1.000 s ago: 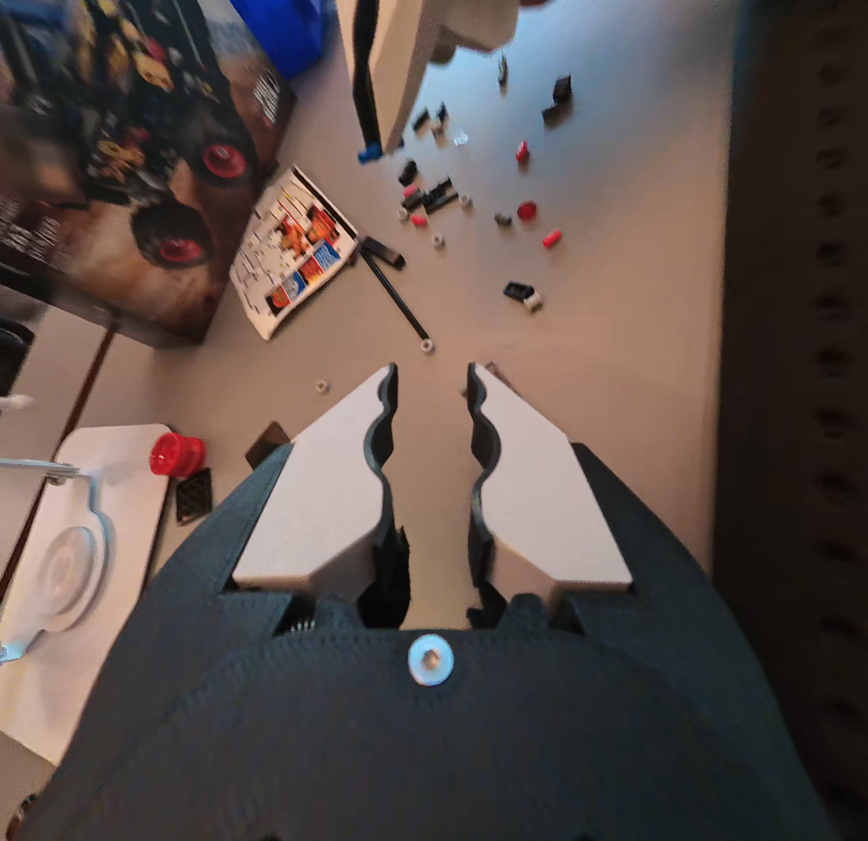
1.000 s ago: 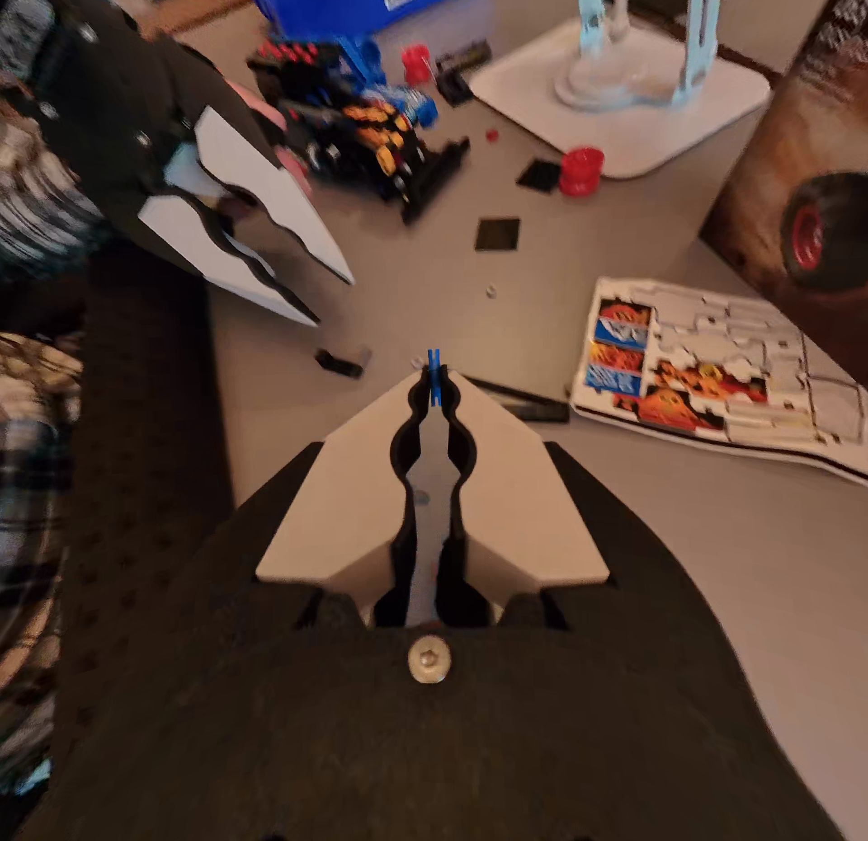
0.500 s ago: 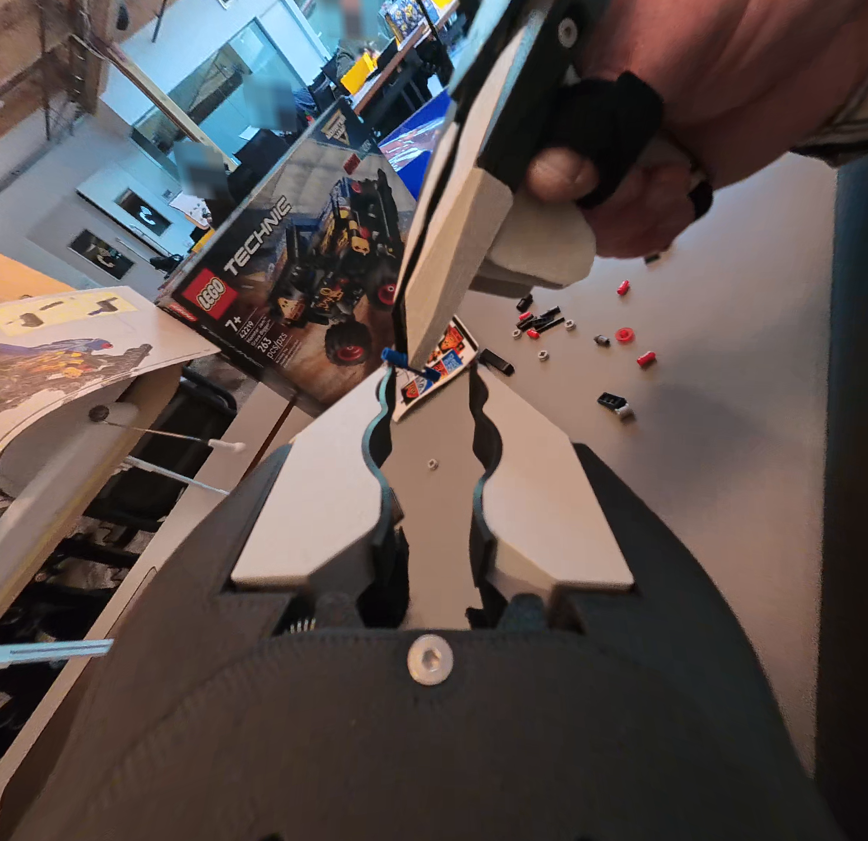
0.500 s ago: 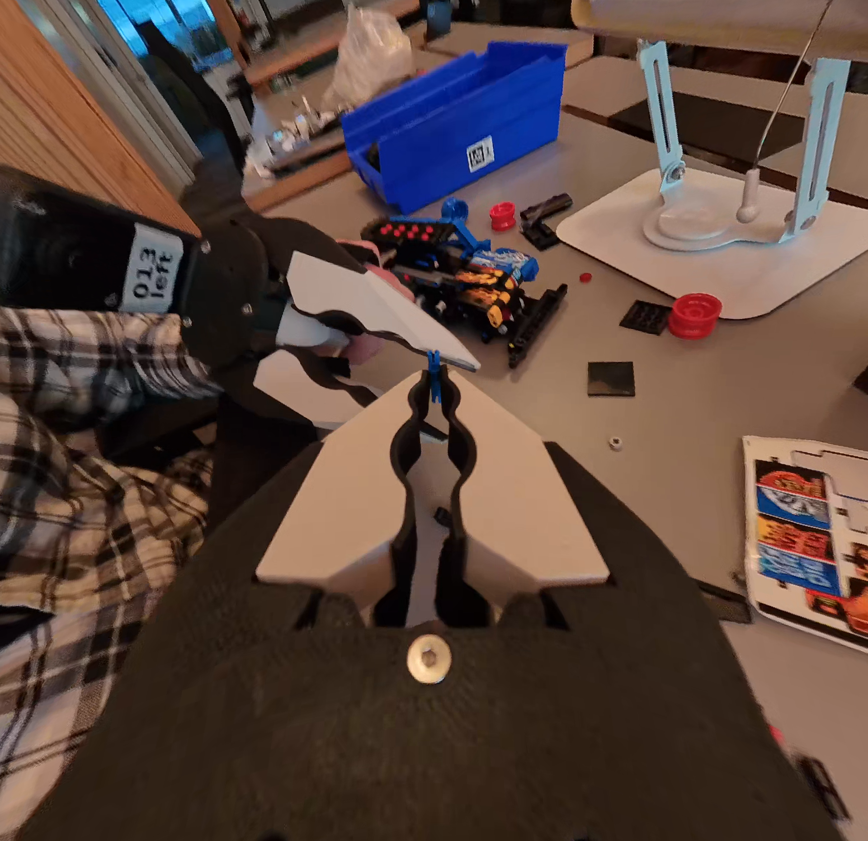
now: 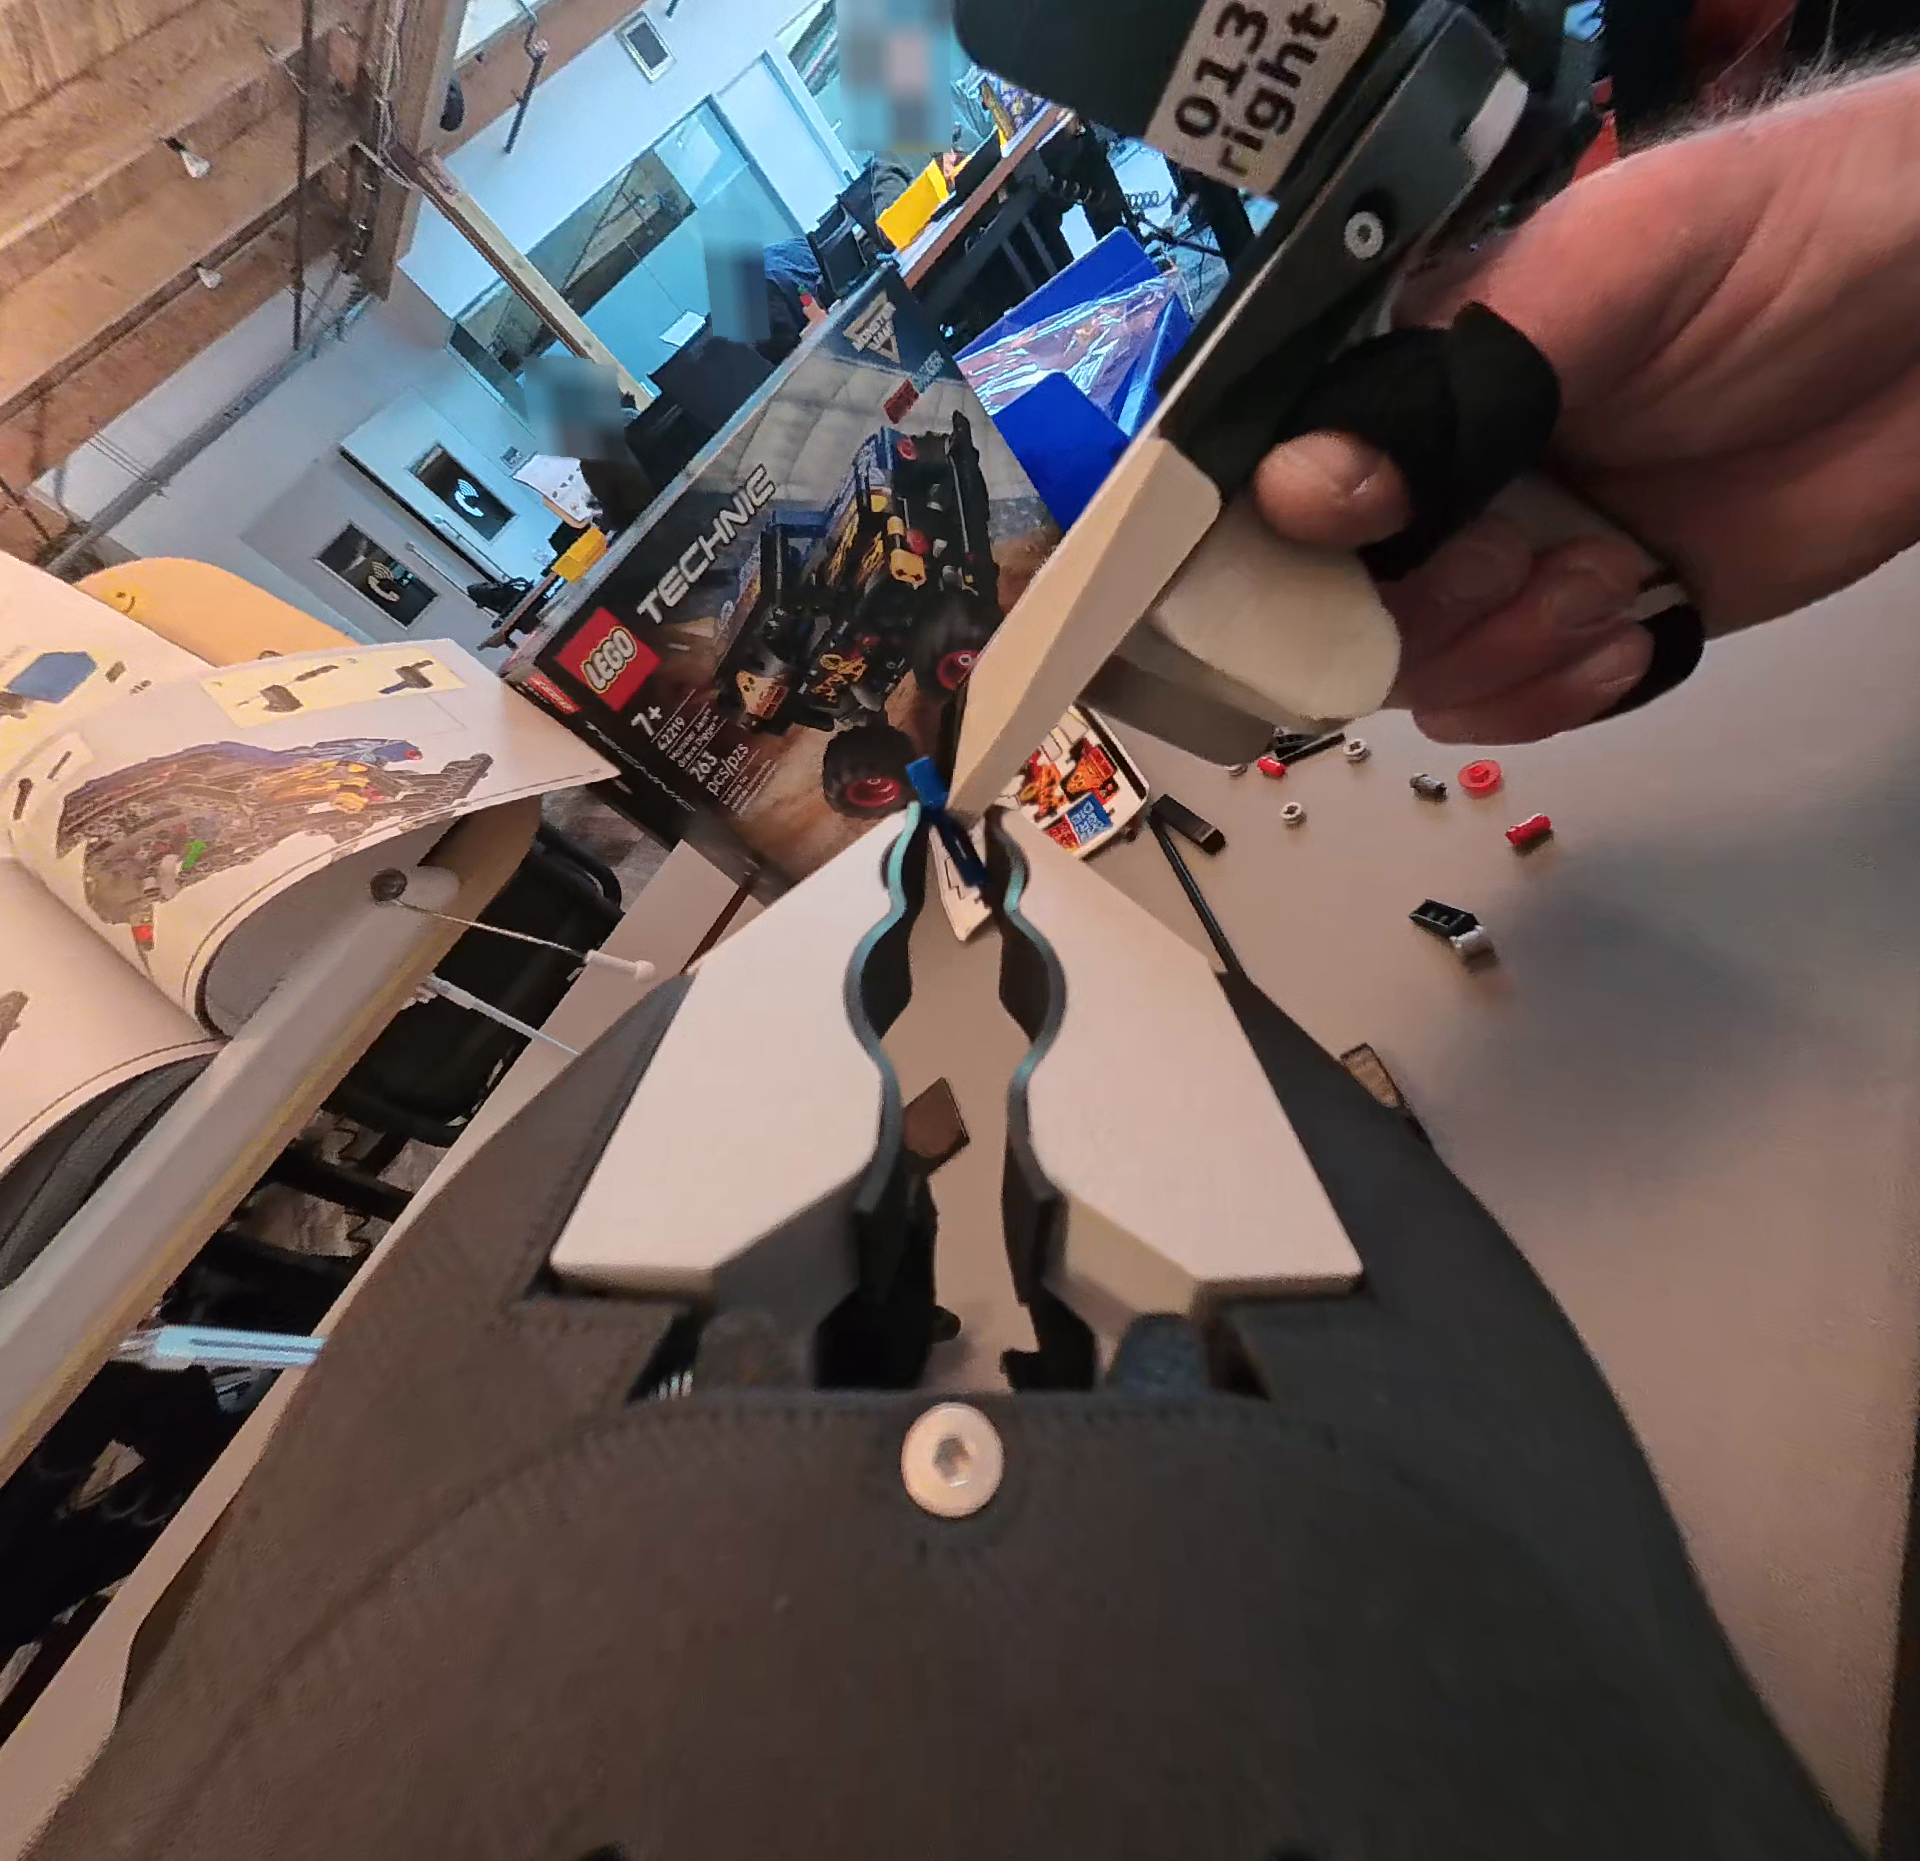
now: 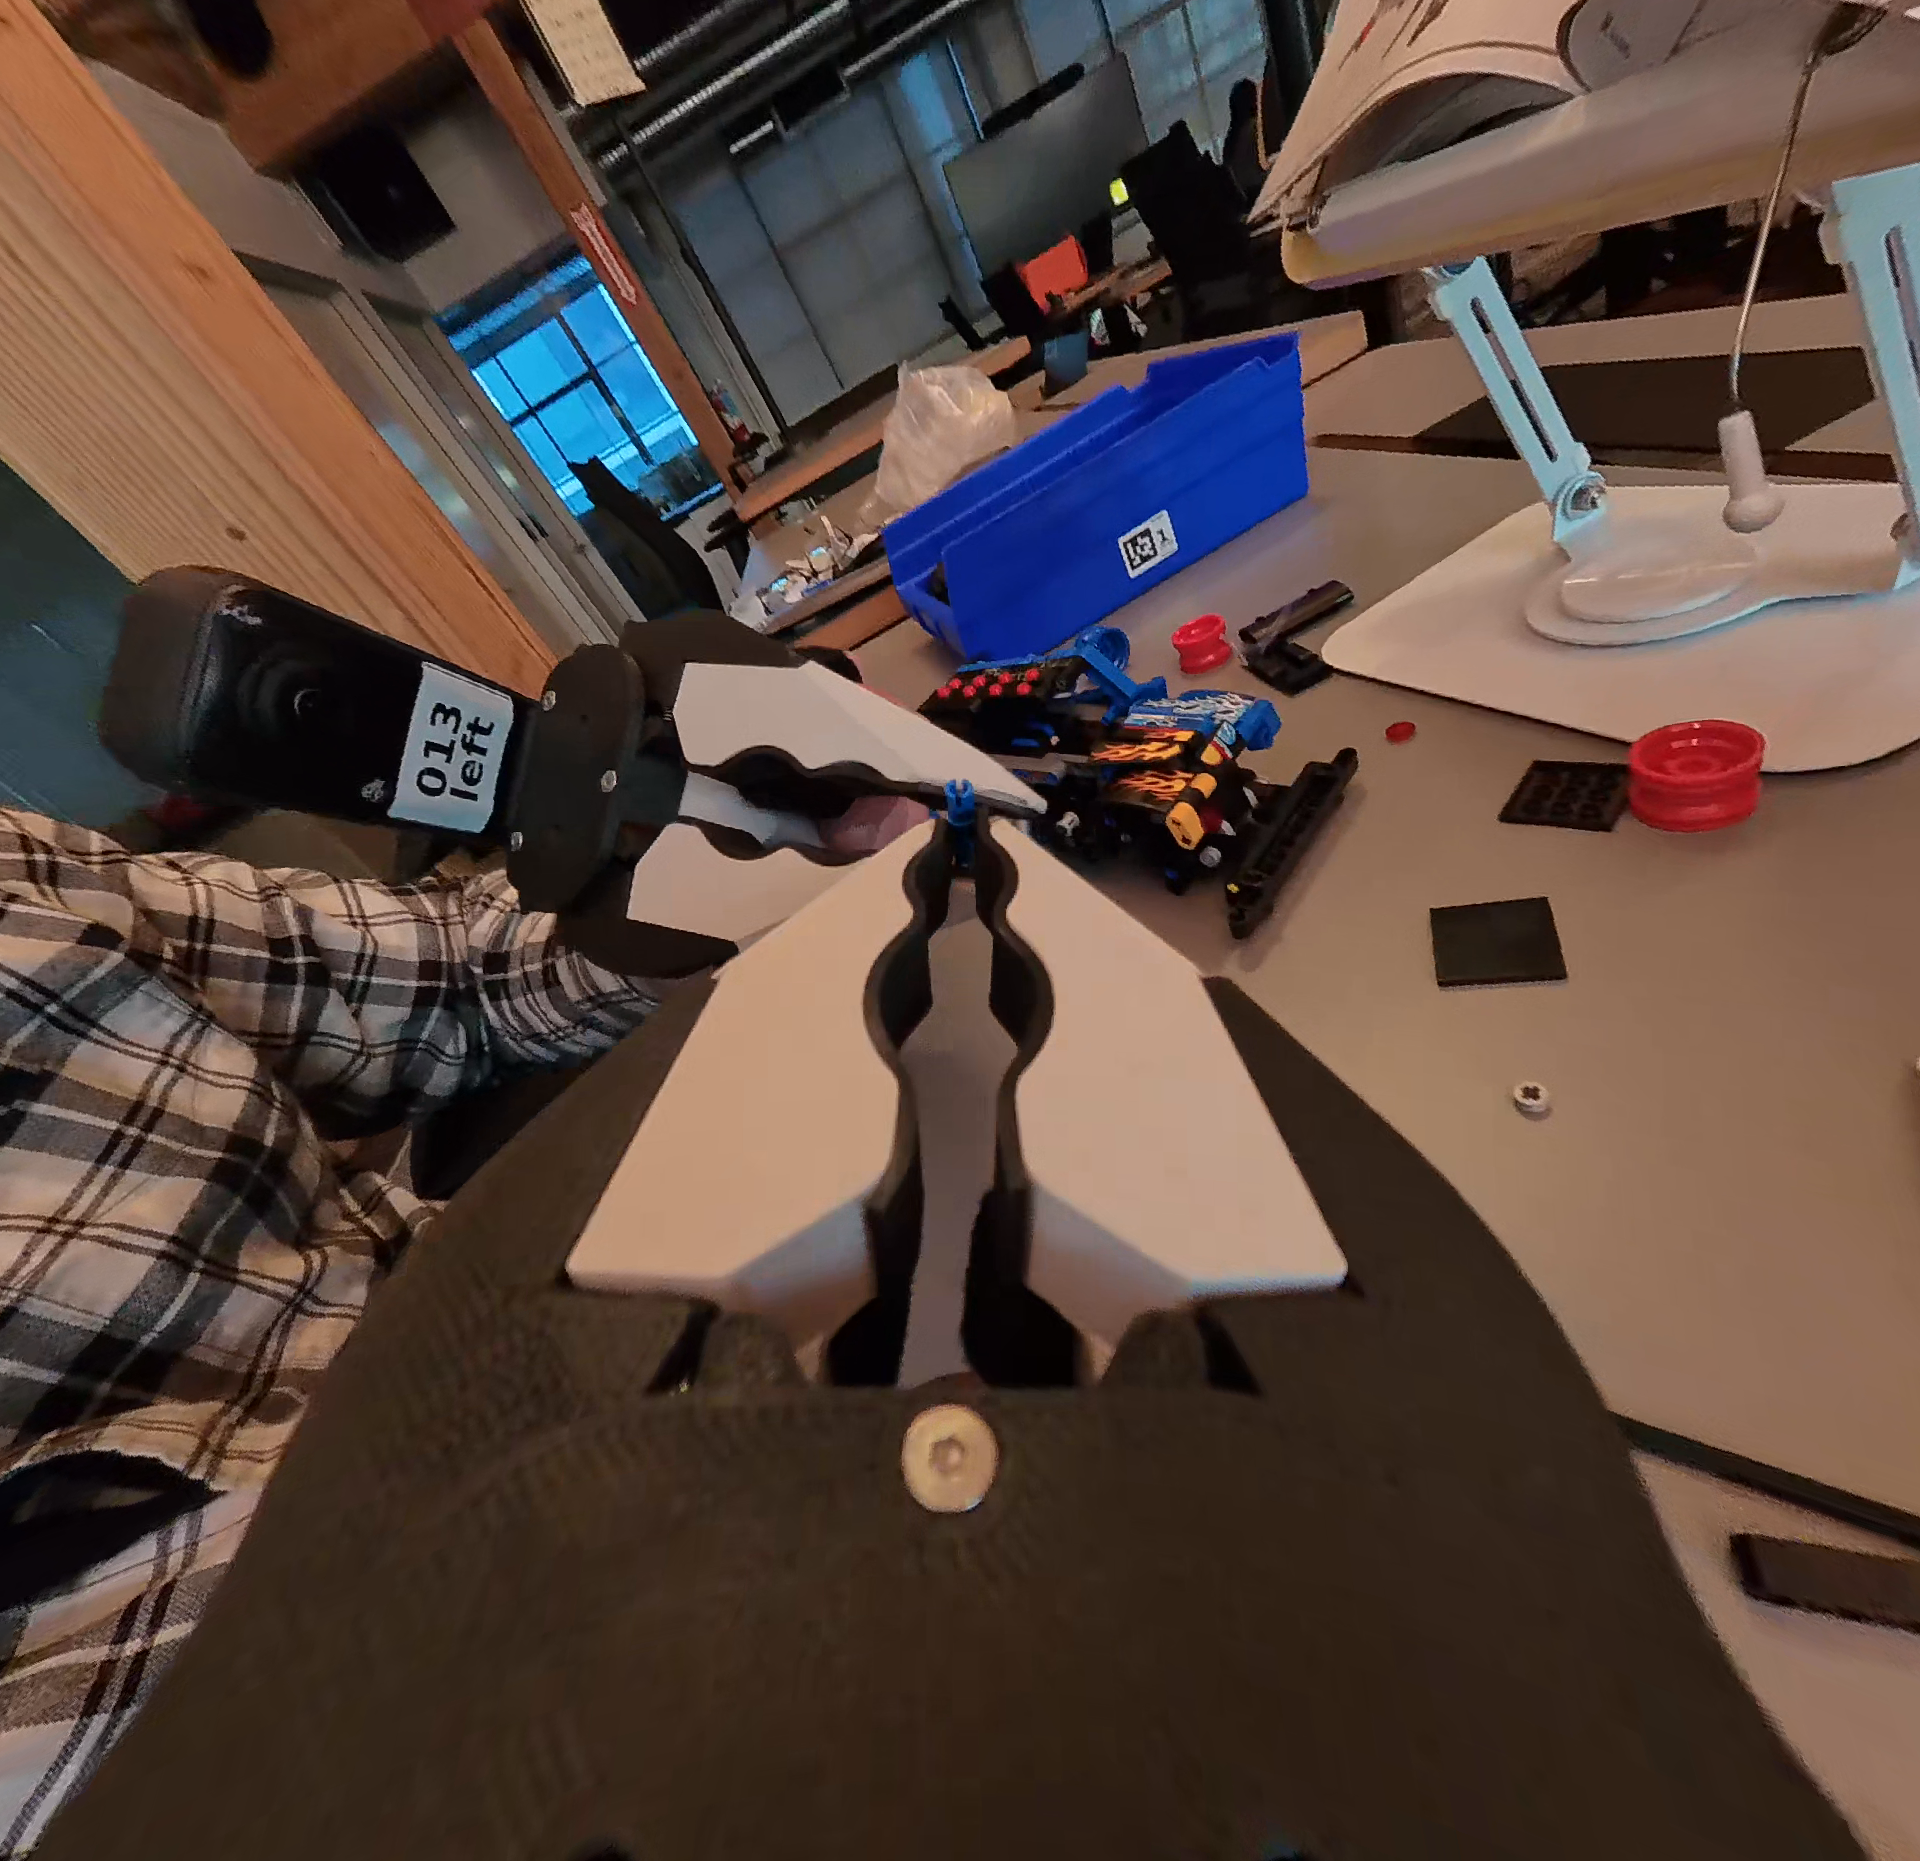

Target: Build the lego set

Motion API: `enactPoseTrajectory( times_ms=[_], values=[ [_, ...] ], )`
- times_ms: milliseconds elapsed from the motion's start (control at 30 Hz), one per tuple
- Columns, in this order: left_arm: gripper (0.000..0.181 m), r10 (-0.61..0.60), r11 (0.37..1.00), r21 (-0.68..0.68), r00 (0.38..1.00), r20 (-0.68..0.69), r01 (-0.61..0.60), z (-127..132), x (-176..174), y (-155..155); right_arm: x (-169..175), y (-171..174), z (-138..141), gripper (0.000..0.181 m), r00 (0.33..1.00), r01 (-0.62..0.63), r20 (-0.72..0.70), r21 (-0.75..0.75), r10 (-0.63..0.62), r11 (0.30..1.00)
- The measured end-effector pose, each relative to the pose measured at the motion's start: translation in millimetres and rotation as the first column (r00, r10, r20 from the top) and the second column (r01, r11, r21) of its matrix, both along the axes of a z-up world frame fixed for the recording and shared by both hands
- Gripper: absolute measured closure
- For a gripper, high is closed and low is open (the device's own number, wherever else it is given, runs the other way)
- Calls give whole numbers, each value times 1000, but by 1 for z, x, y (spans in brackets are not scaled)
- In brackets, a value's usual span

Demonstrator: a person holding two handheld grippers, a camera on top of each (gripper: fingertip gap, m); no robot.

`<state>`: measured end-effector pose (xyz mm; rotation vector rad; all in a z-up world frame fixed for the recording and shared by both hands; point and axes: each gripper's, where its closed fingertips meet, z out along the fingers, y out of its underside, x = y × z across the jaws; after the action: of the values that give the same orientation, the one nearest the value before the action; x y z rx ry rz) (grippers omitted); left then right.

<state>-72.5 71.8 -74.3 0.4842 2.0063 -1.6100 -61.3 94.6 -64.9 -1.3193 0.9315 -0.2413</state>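
Blue pin [image 6: 962, 822] is held up in the air above the grey table [image 6: 1558, 1084], pinched at the very tips of the right gripper [image 6: 958, 847], whose jaws are closed on its lower half; upper half pokes out free. Same pin is seen in the left wrist view [image 5: 940, 819] sitting at the mouth of the left gripper [image 5: 951, 845], whose tips are drawn in close around it, but whether they are actually clamped on it cannot be told, a slim gap is seen further back. Looks like a handover or regrip between the two tools, judged only from tips meeting. Pin is judged tiny, very light, stiff hard plastic, smooth and slippery; easily twisted or flicked out of flat tips. Best taken across the shaft on the exposed end, squarely, before the other grip is let go. Partly built truck [image 6: 1132, 762] lies on the table behind, well apart, with a red wheel [image 6: 1696, 777] and black plate [image 6: 1496, 941] nearby. Loose small parts [image 5: 1455, 918] and the set box [image 5: 790, 606] are seen in the left view.
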Motion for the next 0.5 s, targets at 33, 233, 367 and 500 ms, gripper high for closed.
enactPoseTrajectory(
  times_ms=[33,233,367,500],
  values=[
    [174,-1,1000,-2,1000,-6,1,1,0,0,0,-1,1,179,1000,0,7,14,0,1000],
    [177,-14,1000,-4,1000,-24,14,1,-1,2,0,-2,3,179,1000,-30,10,90,29,995],
    [177,-22,1000,-1,999,-24,22,1,-1,2,-1,-2,3,179,999,-33,21,82,32,996],
    [177,-34,999,33,999,9,33,-3,-1,3,-2,-2,0,179,999,-35,23,49,34,998]
  ],
)
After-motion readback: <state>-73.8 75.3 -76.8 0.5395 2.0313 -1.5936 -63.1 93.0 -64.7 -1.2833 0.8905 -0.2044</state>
